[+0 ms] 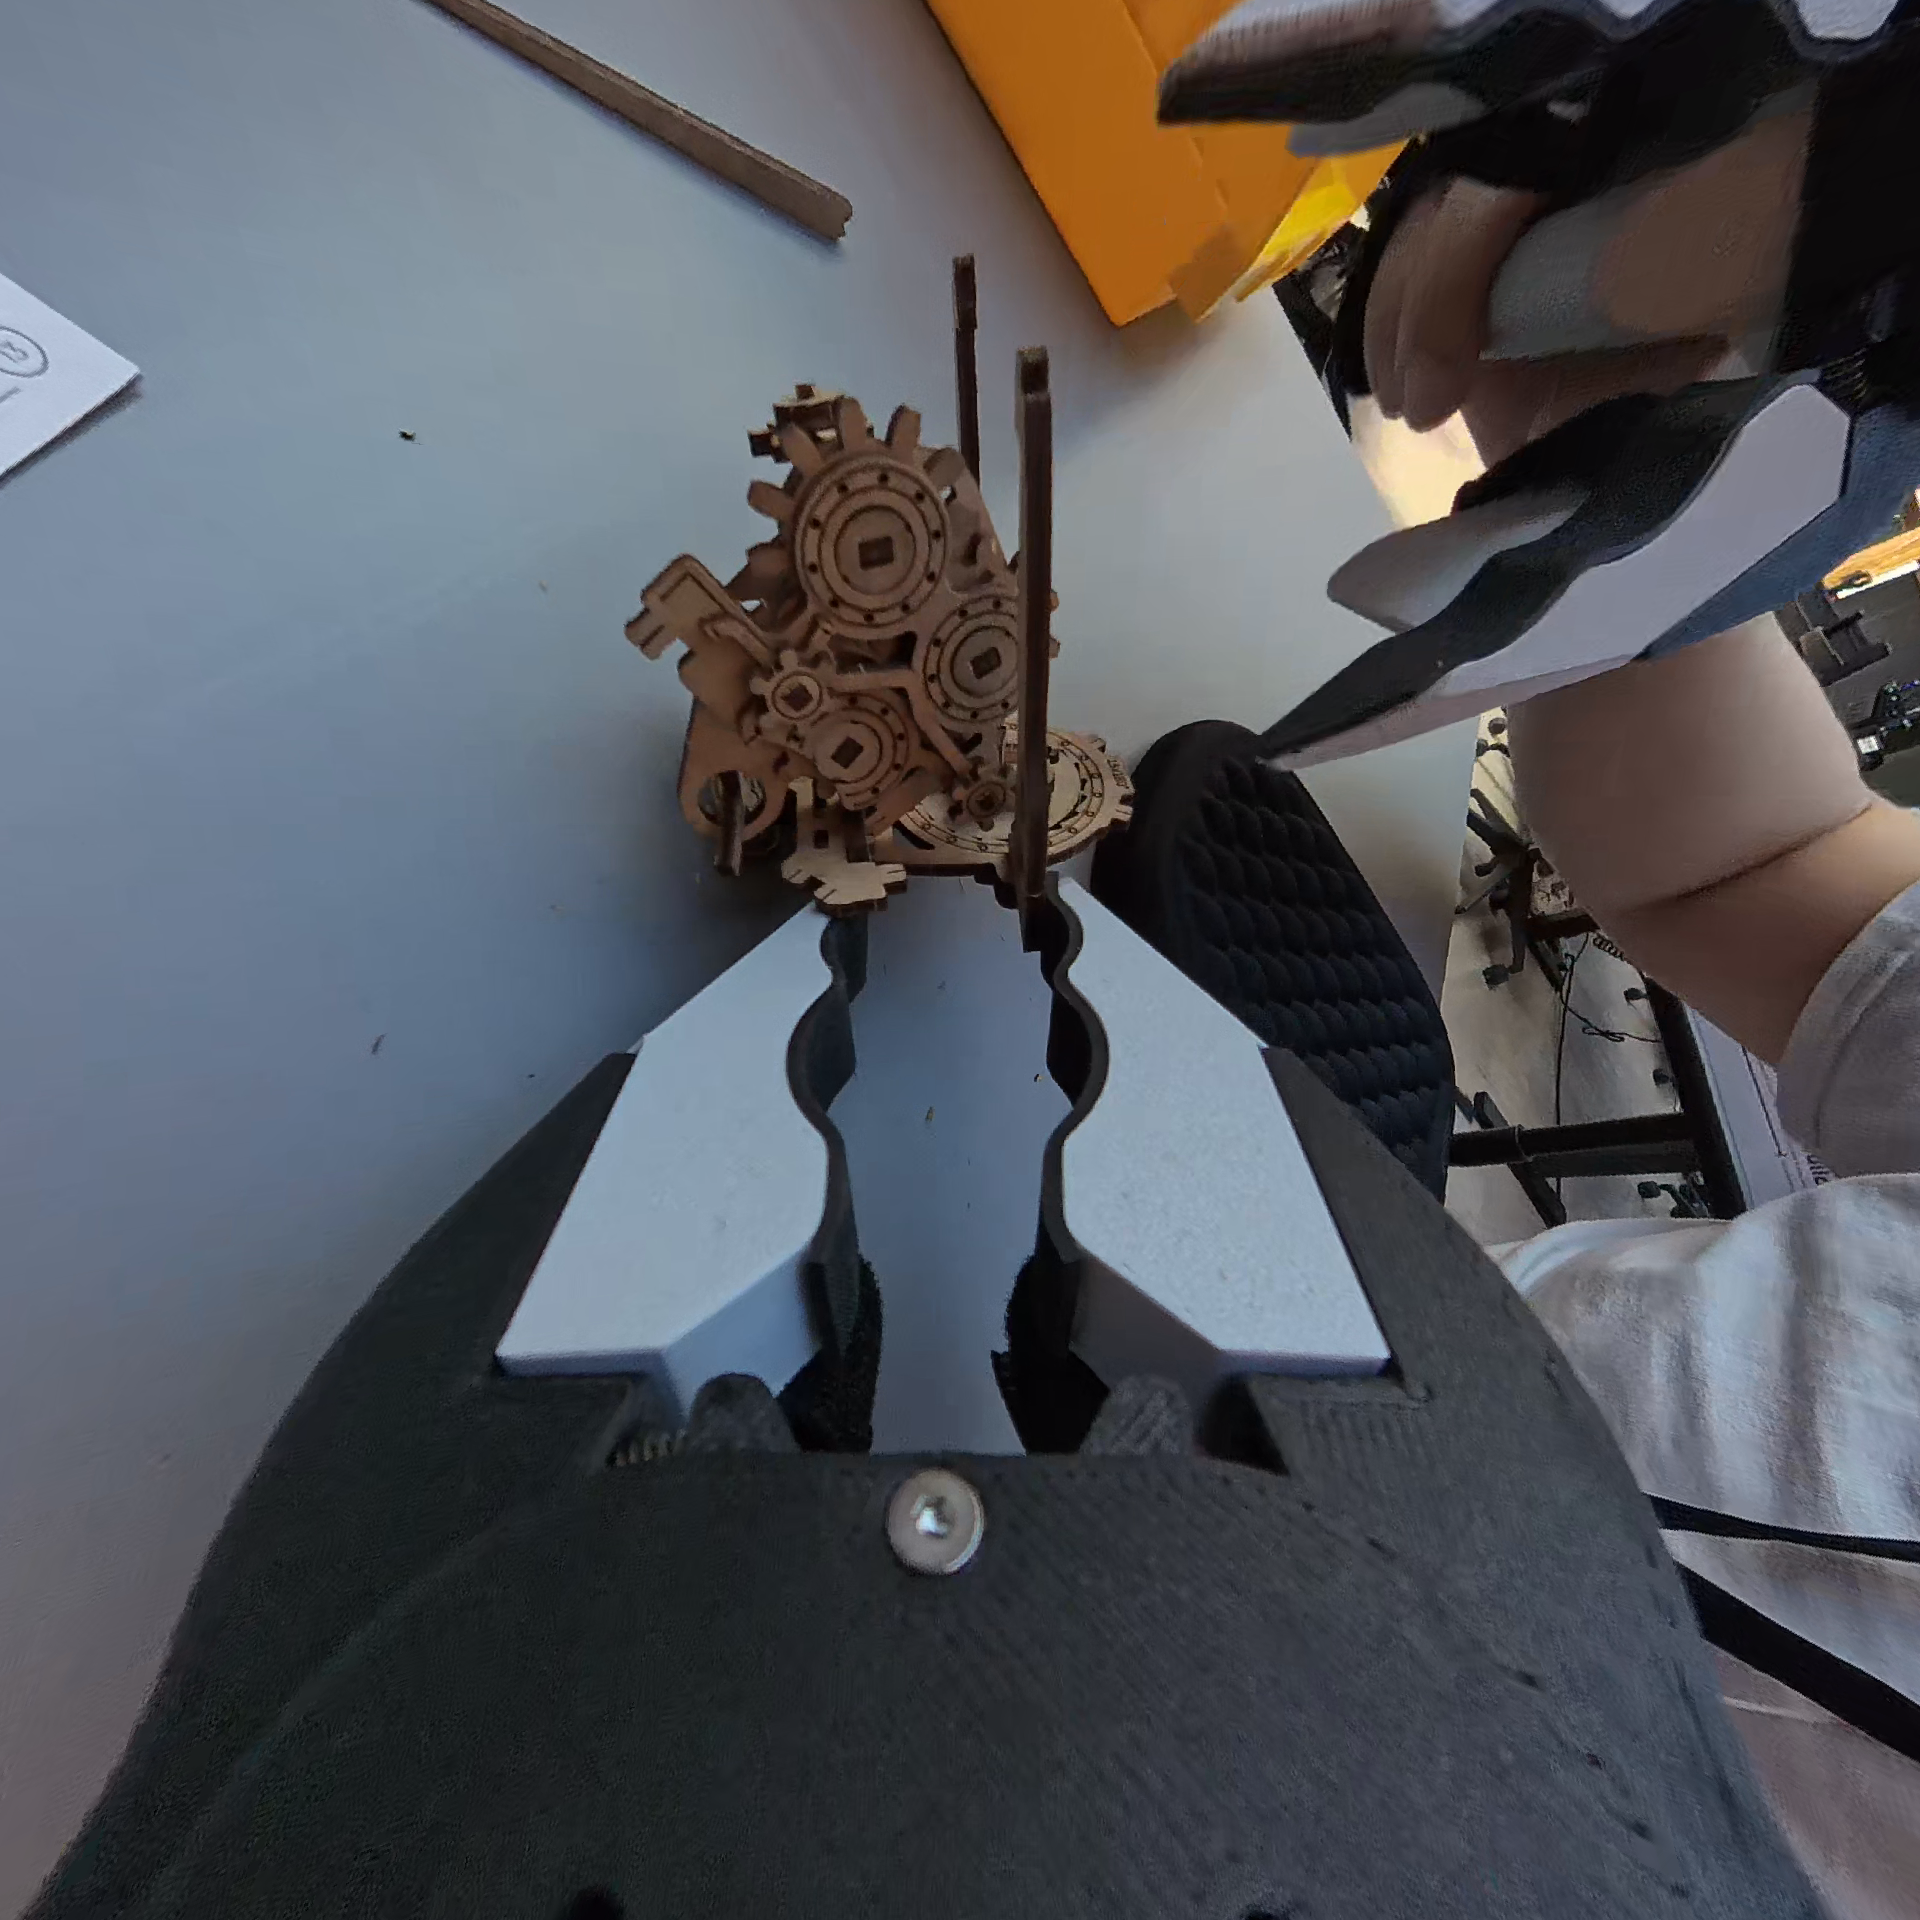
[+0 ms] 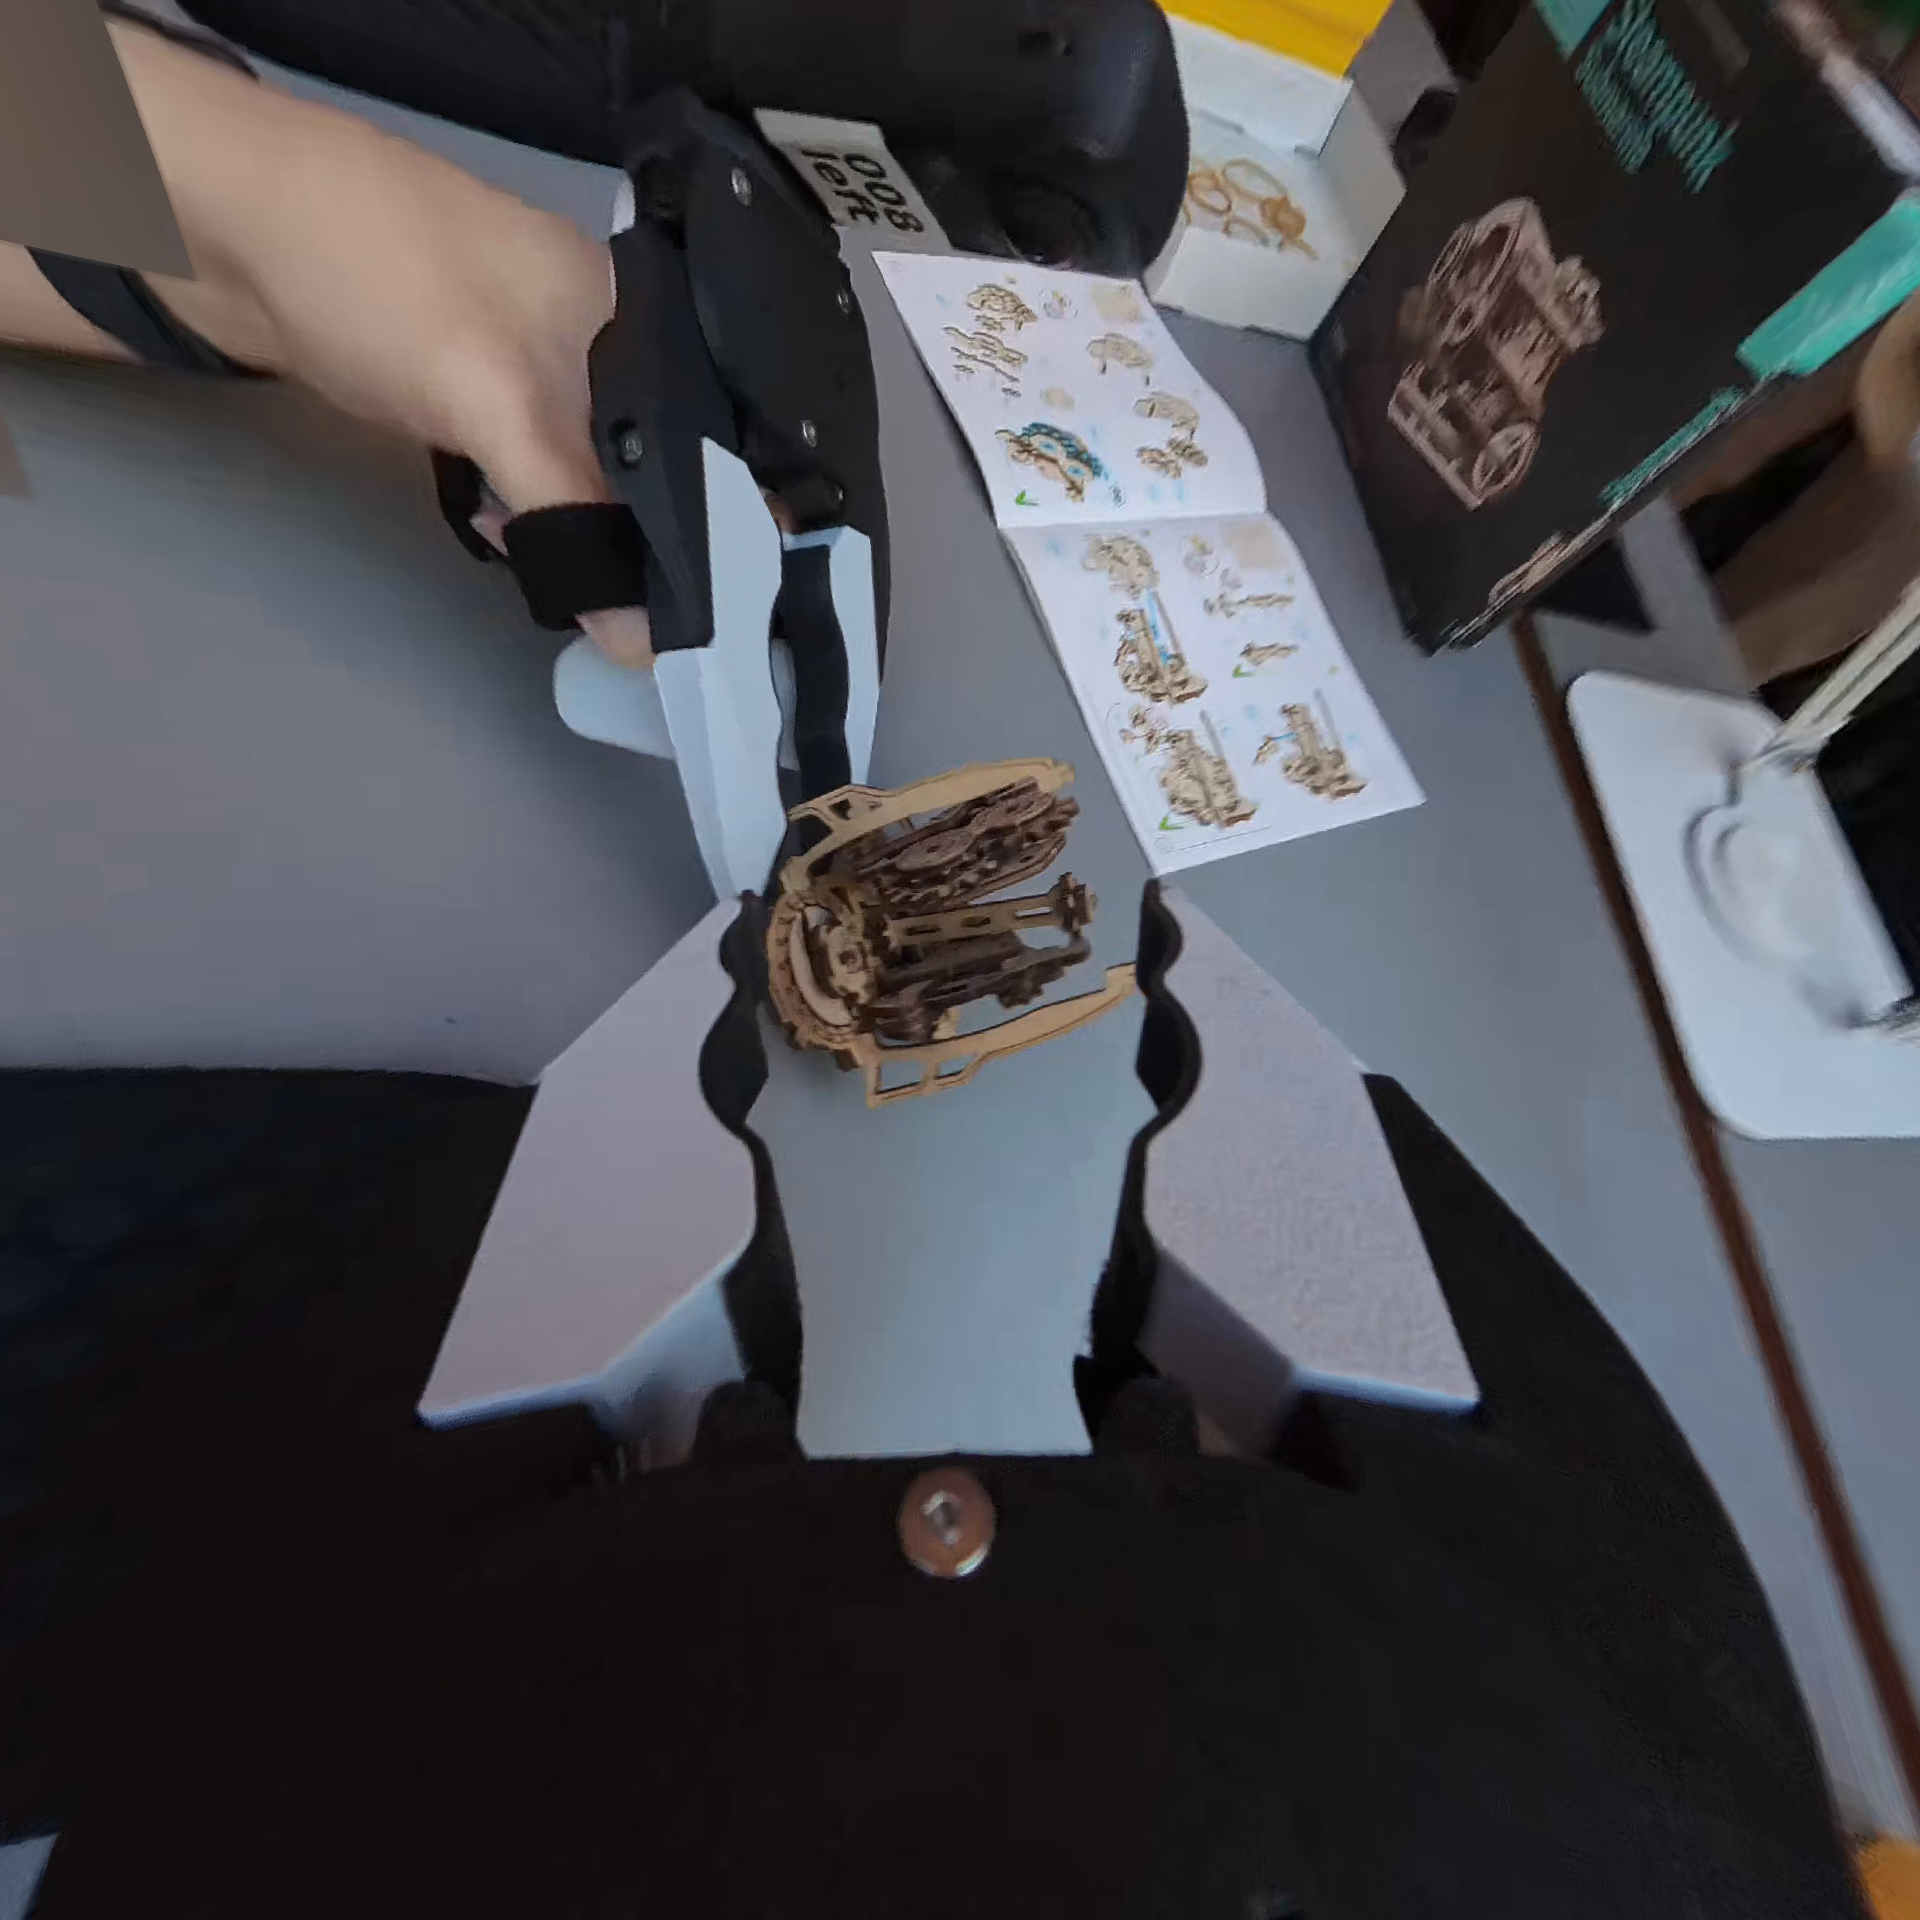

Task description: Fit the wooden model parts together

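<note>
A half-built wooden gear model (image 1: 852, 665) stands on the grey table (image 1: 312, 727). It has light gears and thin dark side plates (image 1: 1034, 623) seen edge-on. My left gripper (image 1: 945, 914) is open just in front of it, and one plate's edge touches the inner side of its right fingertip. In the right wrist view the model (image 2: 925, 935) sits between the wide-open jaws of my right gripper (image 2: 951, 914), close to the left fingertip. The left gripper (image 2: 795, 821) reaches the model from the far side. A finger (image 1: 1538, 603) of the right gripper shows at the upper right.
An open instruction booklet (image 2: 1143, 540) lies right of the model, with a black product box (image 2: 1558, 312) and a white tray (image 2: 1714, 904) farther right. A yellow box (image 1: 1122, 156) and a wooden strip (image 1: 665, 114) lie beyond. A black mesh chair back (image 1: 1278, 935) is at the table's edge.
</note>
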The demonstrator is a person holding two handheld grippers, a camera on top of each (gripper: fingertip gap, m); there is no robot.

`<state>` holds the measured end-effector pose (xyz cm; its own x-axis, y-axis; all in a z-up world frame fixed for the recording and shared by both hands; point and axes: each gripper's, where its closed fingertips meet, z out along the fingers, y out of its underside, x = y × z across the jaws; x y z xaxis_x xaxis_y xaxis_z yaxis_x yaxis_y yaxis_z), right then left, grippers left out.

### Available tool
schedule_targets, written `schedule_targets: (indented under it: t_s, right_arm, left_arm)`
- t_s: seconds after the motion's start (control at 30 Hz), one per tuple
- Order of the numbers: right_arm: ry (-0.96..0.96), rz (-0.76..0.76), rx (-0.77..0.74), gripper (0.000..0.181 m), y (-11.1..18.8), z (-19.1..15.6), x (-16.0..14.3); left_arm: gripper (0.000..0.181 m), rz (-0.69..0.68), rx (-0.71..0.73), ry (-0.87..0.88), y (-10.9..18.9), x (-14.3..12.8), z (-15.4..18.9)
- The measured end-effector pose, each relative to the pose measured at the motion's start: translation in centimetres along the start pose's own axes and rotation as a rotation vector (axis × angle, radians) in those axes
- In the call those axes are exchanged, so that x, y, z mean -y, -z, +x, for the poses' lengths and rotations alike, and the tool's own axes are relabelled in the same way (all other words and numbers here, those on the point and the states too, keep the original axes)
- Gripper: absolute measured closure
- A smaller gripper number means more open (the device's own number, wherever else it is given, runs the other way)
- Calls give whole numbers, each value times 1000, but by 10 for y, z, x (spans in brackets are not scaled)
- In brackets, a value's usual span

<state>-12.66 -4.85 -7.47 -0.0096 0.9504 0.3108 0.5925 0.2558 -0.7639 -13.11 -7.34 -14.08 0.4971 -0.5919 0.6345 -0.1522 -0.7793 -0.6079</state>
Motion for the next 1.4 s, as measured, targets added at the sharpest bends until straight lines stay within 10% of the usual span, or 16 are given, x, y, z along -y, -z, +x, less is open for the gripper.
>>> schedule_targets:
  t_s: [0.57, 1.4]
  right_arm:
    - [279, -141, 168, 120, -34, -6, -25]
    - [266, -218, -198, 131, -21, -10, -26]
  left_arm:
    - [149, -120, 87, -114, -2, -6, 3]
    - [149, -83, 201, -143, -4, -8, 4]
